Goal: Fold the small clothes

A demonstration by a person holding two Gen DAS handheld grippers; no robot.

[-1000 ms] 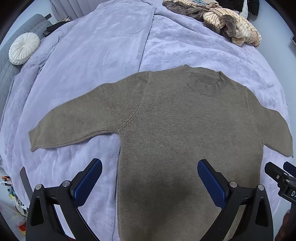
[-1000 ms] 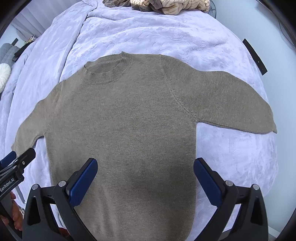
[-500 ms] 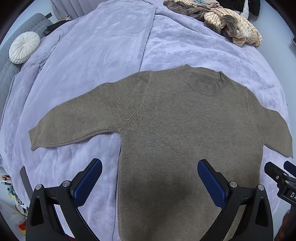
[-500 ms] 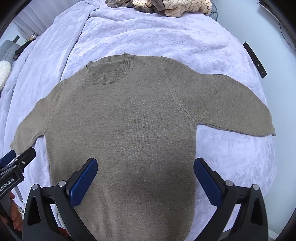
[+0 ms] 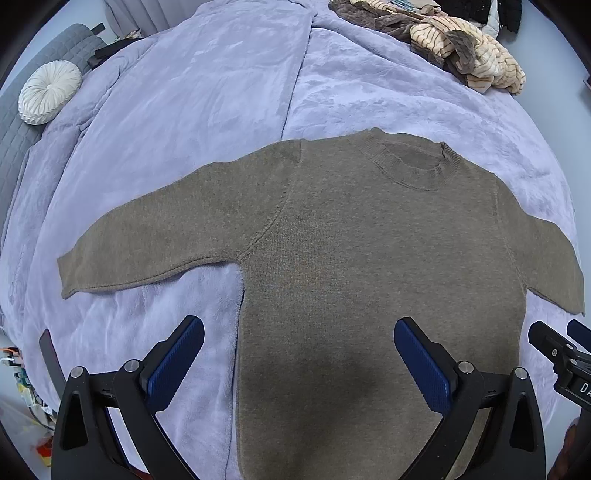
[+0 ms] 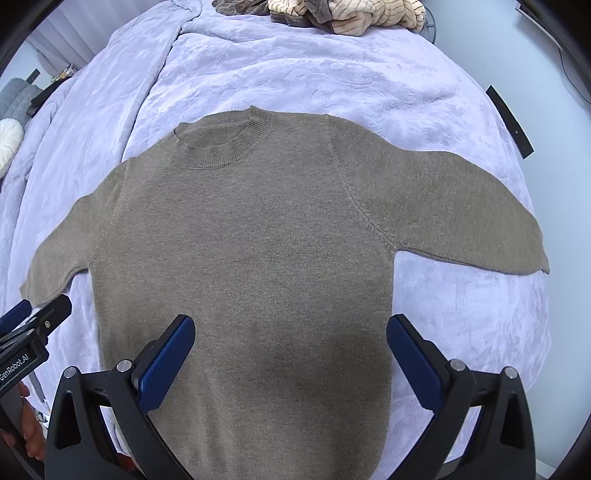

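A small olive-brown knit sweater lies flat, front up, on a lavender bedspread, with the collar away from me and both sleeves spread out. It also shows in the right wrist view. My left gripper is open and empty, hovering above the sweater's lower left side; its left finger is over the bedspread. My right gripper is open and empty above the sweater's lower body. The hem is hidden below both views.
A pile of striped beige and brown clothes lies at the far edge of the bed, also in the right wrist view. A round white cushion rests on a grey sofa at far left. The bedspread drops off at the right.
The right wrist view has shifted slightly, so the sweater sits a little lower in frame. Both grippers stay open; nothing was grasped.
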